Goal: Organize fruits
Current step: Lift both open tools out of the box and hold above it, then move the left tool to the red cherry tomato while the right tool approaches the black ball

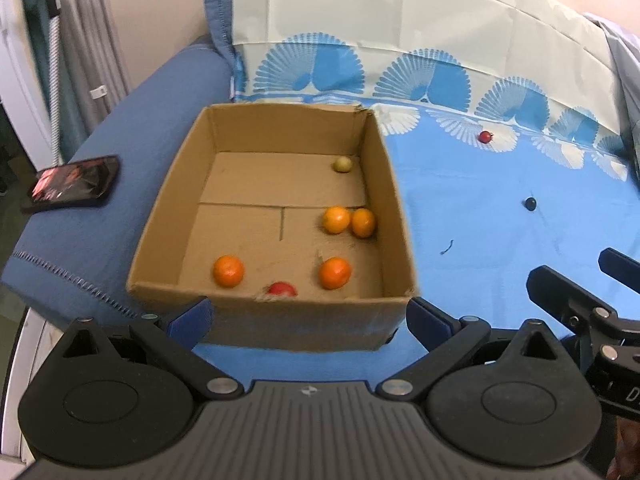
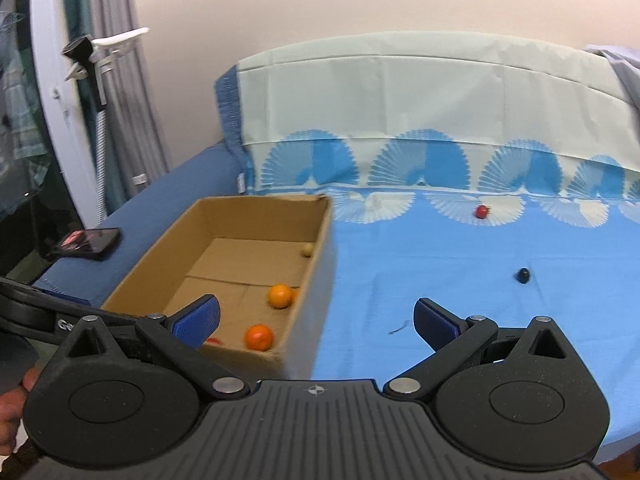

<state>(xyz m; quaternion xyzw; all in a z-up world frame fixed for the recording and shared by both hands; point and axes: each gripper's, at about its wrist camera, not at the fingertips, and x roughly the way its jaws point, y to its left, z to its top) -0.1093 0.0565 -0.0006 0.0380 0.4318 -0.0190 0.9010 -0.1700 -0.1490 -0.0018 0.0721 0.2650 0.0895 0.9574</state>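
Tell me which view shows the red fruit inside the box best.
Neither view is ideal, but the left wrist view is better: the red fruit lies against the box's near wall, its top half clear. In the right wrist view only a red sliver shows, mostly hidden behind a finger of the right hand-held gripper.

Looks like someone's bedroom at home: a bed [image 2: 440, 280] wearing a blue fan-print sheet, a pillow [image 2: 400, 92] leaning on the wall, grey curtains [image 2: 116, 80] hanging left, a phone [image 1: 74, 184] lying on the blanket.
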